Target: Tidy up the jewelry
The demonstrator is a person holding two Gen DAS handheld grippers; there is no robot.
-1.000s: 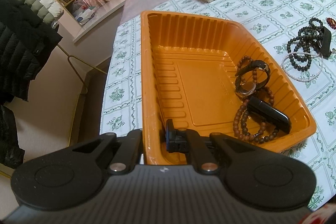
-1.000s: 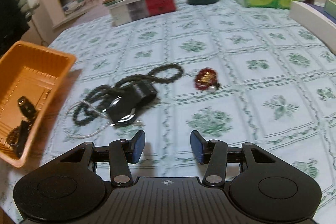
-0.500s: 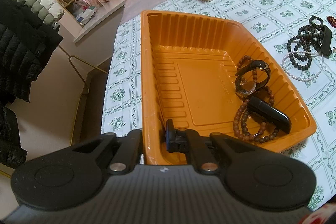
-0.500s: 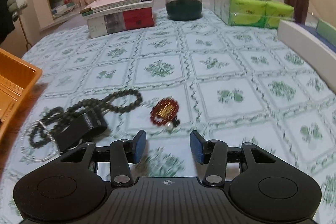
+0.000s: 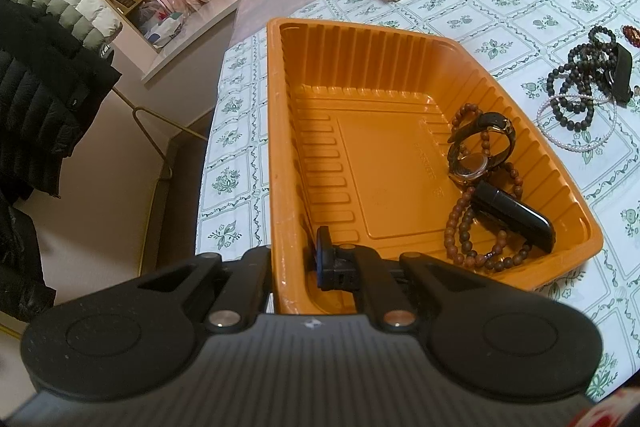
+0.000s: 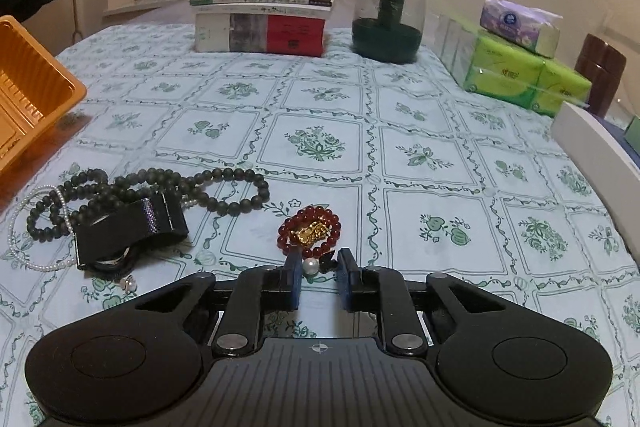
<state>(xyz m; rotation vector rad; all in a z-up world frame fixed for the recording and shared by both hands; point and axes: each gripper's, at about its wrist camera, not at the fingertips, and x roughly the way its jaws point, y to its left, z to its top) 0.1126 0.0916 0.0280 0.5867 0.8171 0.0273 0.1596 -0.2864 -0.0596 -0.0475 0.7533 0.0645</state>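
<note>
Left-wrist view: my left gripper (image 5: pixel 294 259) is clamped on the near wall of the orange tray (image 5: pixel 276 131); its outer finger is hidden behind that wall. Inside, toward three o'clock, lie a brown bead strand (image 5: pixel 466 223), a wristwatch (image 5: pixel 476 155) and a black case (image 5: pixel 516 215), overlapping. Dark beads (image 5: pixel 580 87) are cut off at the right edge.

Right-wrist view: my right gripper (image 6: pixel 319 277) has just been closing, its jaws narrow around a white pearl (image 6: pixel 309 265) and the near edge of the red bead bracelet (image 6: pixel 310 231); pad contact is hard to make out. At nine o'clock, a black band (image 6: pixel 132 231) covers part of the dark beads. The tray is cropped at ten o'clock.
</note>
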